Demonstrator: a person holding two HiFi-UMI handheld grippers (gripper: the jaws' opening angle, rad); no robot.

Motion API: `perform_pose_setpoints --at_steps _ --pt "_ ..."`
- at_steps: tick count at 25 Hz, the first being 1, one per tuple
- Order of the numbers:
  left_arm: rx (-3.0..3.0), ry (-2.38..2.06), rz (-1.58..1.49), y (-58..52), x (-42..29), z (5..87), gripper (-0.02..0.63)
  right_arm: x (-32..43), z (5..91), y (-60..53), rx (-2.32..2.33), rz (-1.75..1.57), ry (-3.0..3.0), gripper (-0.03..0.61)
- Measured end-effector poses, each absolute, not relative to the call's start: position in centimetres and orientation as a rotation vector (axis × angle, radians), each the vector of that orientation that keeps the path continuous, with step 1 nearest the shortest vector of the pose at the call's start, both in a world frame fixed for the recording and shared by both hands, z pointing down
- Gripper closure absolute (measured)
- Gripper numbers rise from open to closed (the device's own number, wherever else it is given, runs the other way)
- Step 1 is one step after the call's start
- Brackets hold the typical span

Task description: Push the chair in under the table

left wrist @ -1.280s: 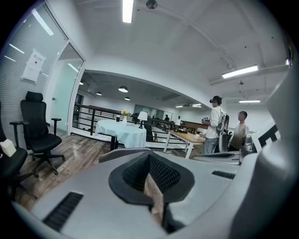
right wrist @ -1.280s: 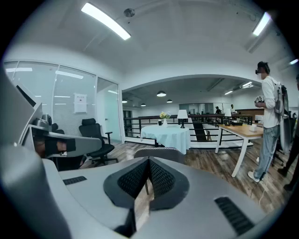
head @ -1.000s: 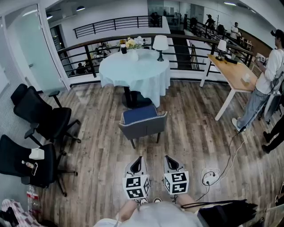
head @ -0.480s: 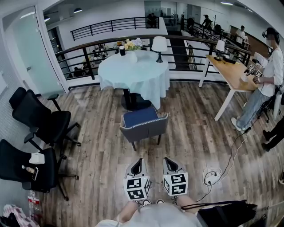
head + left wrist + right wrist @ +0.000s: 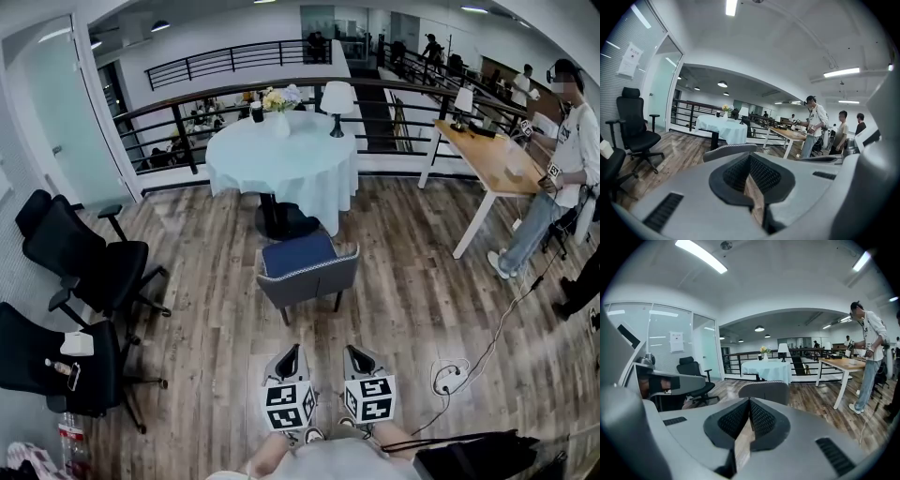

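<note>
Left tongs (image 5: 292, 348), right tongs (image 5: 350, 348) closed, empty; chair (image 5: 309, 274), front legs hidden beneath seat.

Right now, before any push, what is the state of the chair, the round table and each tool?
chair: pulled out, not yet under the table, back toward the person, untouched.
round table: covered with a cloth; lamp and flowers upright on it.
left tool: shut, empty, short of the chair.
right tool: shut, empty, short of the chair.
</note>
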State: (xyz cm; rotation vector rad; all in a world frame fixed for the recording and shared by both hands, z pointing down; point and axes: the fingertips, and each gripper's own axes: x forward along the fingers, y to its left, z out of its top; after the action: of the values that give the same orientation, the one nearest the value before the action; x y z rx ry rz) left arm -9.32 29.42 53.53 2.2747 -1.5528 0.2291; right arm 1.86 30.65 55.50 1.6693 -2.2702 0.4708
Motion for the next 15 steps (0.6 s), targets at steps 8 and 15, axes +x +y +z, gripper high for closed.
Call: perform_pose_setpoints --at_steps 8,15 --pt "2.264 -1.536 0.265 28.0 -8.7 54.6 0.611 3.0 55.8 29.2 1.691 0.464 -2.243 0.561" --pt "2.240 -1.570 0.245 24.3 -7.8 54.6 0.609 4.0 55.7 25.0 1.657 0.441 -2.260 0.561"
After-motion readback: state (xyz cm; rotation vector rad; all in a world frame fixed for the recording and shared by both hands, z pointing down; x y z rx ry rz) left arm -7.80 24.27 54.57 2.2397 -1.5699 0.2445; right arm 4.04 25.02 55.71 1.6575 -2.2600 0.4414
